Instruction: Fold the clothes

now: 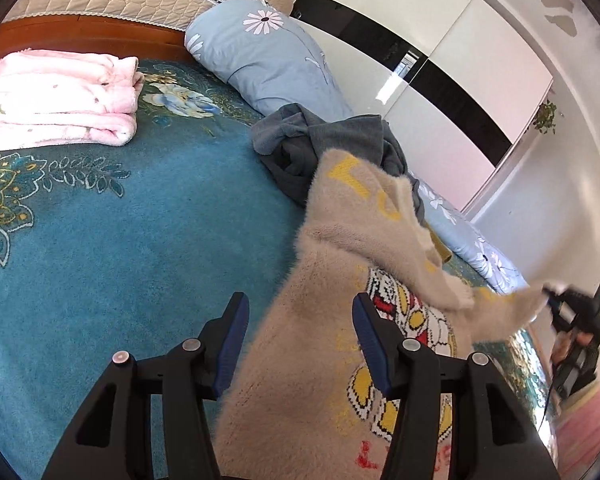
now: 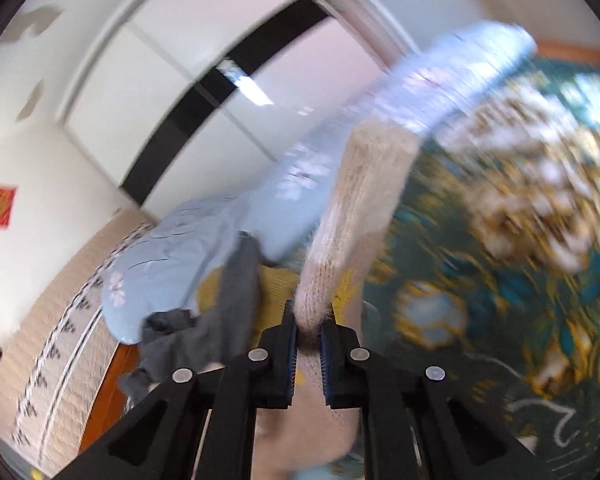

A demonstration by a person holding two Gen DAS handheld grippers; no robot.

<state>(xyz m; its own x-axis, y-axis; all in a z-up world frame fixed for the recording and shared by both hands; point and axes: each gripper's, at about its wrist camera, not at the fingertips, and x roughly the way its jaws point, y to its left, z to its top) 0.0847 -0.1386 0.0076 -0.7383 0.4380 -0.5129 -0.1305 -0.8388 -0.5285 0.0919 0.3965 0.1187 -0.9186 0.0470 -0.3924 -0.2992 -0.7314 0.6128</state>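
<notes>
A fuzzy beige sweater (image 1: pixel 320 320) with a yellow, red and white cartoon print lies on the teal bedspread (image 1: pixel 120 240). My left gripper (image 1: pixel 300 312) is open, its fingers spread over the sweater's left edge, holding nothing. My right gripper (image 2: pixel 309 330) is shut on the sweater's ribbed sleeve (image 2: pixel 356 208) and holds it up; this view is motion-blurred. The right gripper also shows in the left wrist view (image 1: pixel 548 294) at the far right, pulling the sleeve out sideways.
A dark grey garment (image 1: pixel 320 140) lies crumpled behind the sweater. A folded pink blanket (image 1: pixel 56 96) sits at the bed's far left. A light blue floral pillow (image 1: pixel 268 64) lies along the far edge, with a white wardrobe (image 1: pixel 440 60) behind it.
</notes>
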